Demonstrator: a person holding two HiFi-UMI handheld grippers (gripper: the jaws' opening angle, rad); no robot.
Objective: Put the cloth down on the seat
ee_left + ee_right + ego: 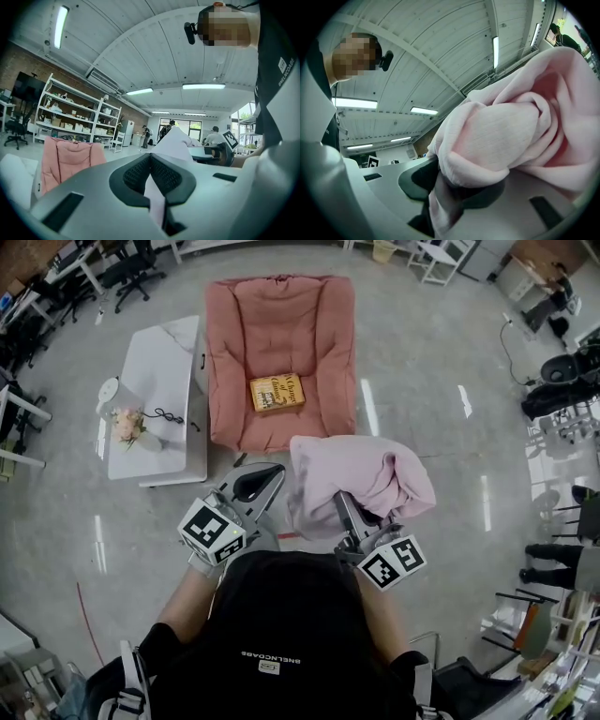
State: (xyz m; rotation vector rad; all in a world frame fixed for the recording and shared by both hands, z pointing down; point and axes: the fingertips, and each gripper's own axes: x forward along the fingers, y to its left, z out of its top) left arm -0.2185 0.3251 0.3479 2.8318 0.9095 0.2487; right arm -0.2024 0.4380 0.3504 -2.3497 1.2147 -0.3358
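Close in, the left gripper (272,474) and right gripper (345,507) both have fingers pinching the soft pale pink cloth (361,479), up in the air. Farther off waits the big pink padded seat (281,334) with a yellow book (277,392) on it; the cloth looks mid-carry, so next move it forward and lower it there

Three cameras: one overhead, one riding each claw.
The head view looks steeply down past the person's shoulders at the seat (281,324), left claw (270,476) and right claw (343,507). The left claw view faces that seat from farther back. The right claw view is filled at close range by the cloth (511,126), which all three views share.
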